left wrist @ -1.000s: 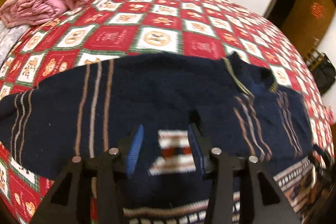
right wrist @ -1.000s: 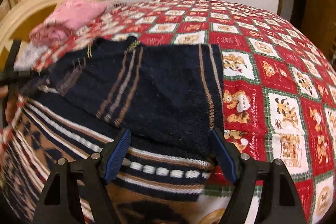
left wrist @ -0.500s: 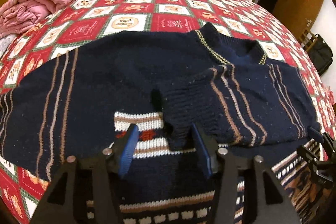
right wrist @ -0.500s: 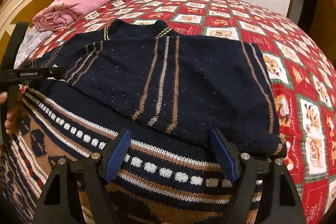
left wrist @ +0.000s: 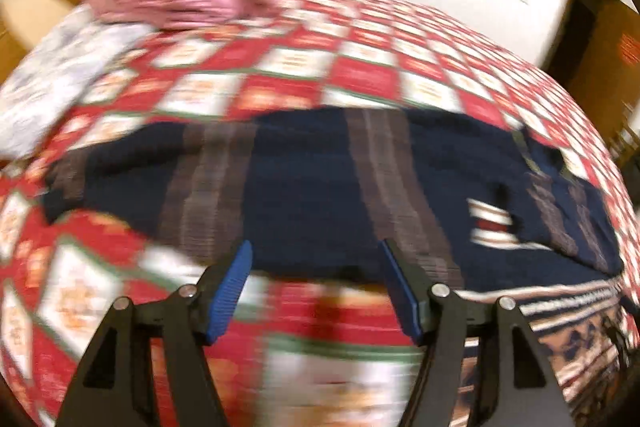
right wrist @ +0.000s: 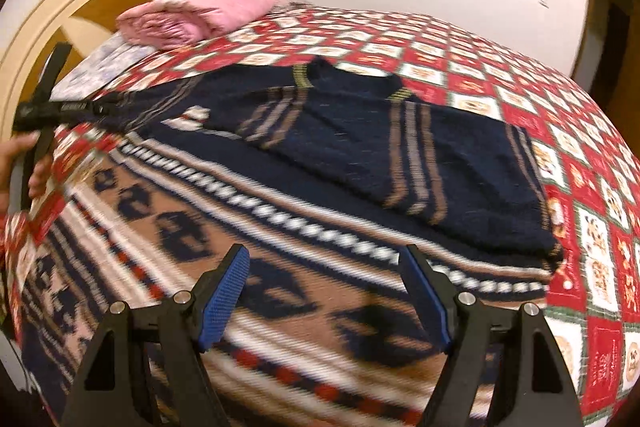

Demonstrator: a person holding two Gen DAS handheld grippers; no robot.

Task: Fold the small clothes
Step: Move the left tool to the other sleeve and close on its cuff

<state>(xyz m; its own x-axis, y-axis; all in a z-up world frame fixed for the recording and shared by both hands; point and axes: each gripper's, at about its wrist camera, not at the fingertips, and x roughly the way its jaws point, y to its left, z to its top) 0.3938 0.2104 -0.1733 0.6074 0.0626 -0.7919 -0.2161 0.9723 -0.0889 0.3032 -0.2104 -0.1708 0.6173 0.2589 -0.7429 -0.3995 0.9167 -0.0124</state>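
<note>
The left gripper (left wrist: 316,255) is seen opening, empty, the sweater (left wrist: 312,195) just ahead; the right gripper (right wrist: 324,263) is held released above it.

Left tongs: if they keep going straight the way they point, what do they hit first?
Probably the unfolded sleeve of the navy sweater, lying just ahead of the left tongs. Their jaws are opening, nothing between them. The frame is blurred, so they might land on the bedspread at the sleeve's near edge.

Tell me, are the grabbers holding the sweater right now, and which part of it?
Neither holds anything. The left gripper is opening with nothing between its fingers, and the right gripper hangs open over the sweater.
</note>
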